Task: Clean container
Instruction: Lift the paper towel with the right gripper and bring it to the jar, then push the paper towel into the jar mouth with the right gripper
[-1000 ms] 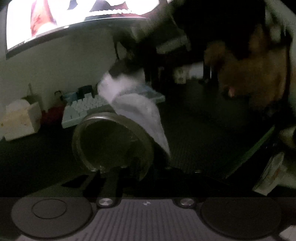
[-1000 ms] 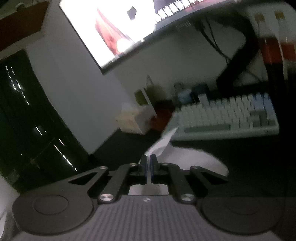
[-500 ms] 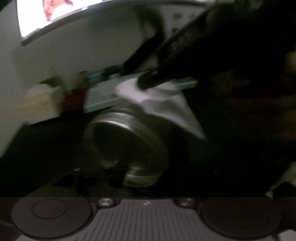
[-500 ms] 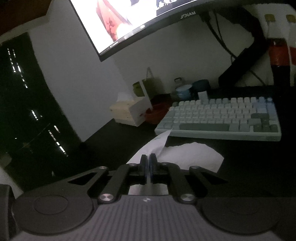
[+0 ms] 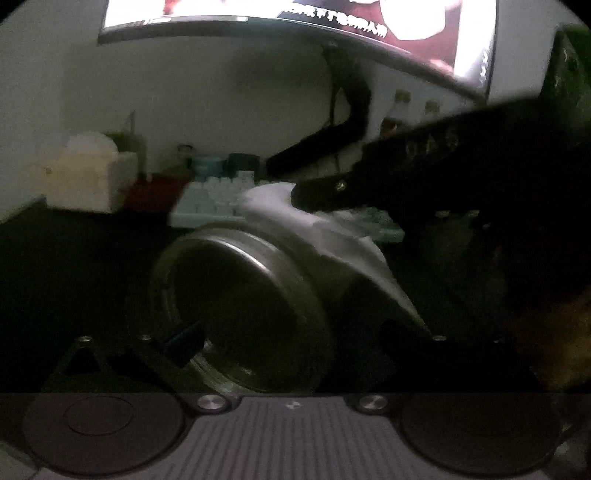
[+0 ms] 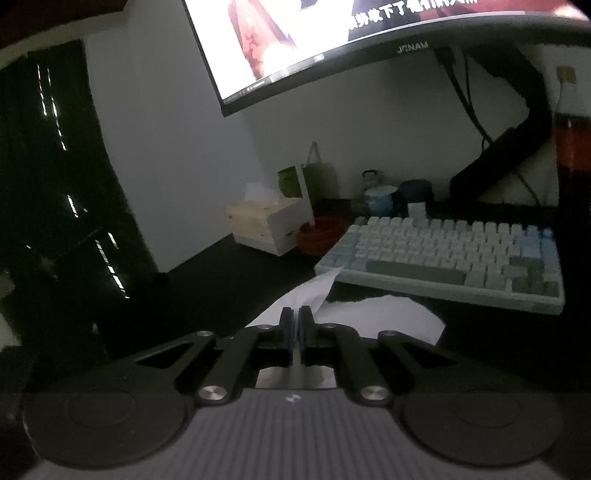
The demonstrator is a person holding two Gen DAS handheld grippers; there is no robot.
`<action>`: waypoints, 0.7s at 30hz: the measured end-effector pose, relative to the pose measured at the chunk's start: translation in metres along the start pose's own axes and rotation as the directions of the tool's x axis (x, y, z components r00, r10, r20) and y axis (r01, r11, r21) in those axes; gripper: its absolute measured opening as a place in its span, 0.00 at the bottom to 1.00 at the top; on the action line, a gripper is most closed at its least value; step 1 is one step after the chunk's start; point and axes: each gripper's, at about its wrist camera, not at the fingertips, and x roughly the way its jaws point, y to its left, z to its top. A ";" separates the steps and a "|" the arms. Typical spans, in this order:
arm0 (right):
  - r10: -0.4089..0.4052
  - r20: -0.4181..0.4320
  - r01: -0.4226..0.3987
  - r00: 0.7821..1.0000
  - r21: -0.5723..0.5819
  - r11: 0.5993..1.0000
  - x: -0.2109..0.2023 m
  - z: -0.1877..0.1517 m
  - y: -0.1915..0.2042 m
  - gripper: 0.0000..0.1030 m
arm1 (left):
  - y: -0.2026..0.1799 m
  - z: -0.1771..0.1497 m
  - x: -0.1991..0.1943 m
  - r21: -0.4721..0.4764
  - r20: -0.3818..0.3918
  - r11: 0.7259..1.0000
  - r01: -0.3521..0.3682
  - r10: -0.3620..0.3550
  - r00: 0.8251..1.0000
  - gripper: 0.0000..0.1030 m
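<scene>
lying on its side, container mouth facing camera, left hand-held gripper opening around it, right hand-held gripper clamping tissue

In your left wrist view the container lies on its side at lower centre, mouth toward you, between the opening jaws of your left gripper. The tissue drapes over its upper right, pinched by your right gripper, which enters from the right. Behind them lies the keyboard; the tissue box sits at the left; the monitor spans the top.
</scene>
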 end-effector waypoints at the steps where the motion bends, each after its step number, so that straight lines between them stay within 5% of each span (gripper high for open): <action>1: -0.006 0.000 0.006 1.000 0.006 1.000 -0.002 0.000 -0.002 0.05 | 0.000 0.000 0.002 -0.002 -0.016 1.000 0.006 -0.006 1.000 0.81; 2: -0.020 0.003 0.020 1.000 0.014 1.000 -0.005 -0.002 -0.003 0.05 | 0.000 0.000 0.002 -0.009 -0.025 1.000 0.011 -0.011 1.000 0.67; 3: -0.033 0.007 0.033 0.999 0.022 0.999 -0.008 -0.003 -0.005 0.05 | 0.000 -0.001 0.001 -0.011 -0.020 1.000 0.015 -0.016 1.000 0.34; 4: -0.041 0.015 0.041 0.999 0.029 0.999 -0.013 -0.005 -0.006 0.05 | 0.000 -0.002 -0.001 -0.010 -0.009 1.000 0.020 -0.020 1.000 0.20; 8: -0.054 0.060 0.050 0.997 0.069 0.996 -0.037 -0.012 -0.010 0.05 | 0.005 -0.007 -0.015 0.034 0.043 0.994 0.107 -0.108 0.993 0.10; 11: -0.058 0.091 0.051 0.994 0.084 0.995 -0.056 -0.015 -0.008 0.05 | 0.004 -0.010 -0.027 0.126 0.054 0.967 0.221 -0.229 0.972 0.08; 13: -0.061 0.114 0.052 0.992 0.084 0.995 -0.067 -0.015 -0.004 0.05 | 0.014 -0.009 -0.030 0.152 0.049 0.925 0.348 -0.358 0.932 0.06; 17: -0.020 0.144 0.005 0.989 0.101 0.995 -0.085 -0.019 0.002 0.05 | 0.032 -0.008 -0.034 0.176 0.029 0.816 0.551 -0.564 0.825 0.05; 19: 0.023 0.149 -0.039 0.989 0.104 0.994 -0.090 -0.023 0.006 0.06 | 0.035 -0.010 -0.035 0.189 0.015 0.795 0.576 -0.589 0.808 0.05; 21: 0.042 0.152 -0.058 0.987 0.100 0.993 -0.090 -0.028 0.010 0.06 | 0.033 -0.012 -0.038 0.189 -0.003 0.797 0.573 -0.584 0.812 0.05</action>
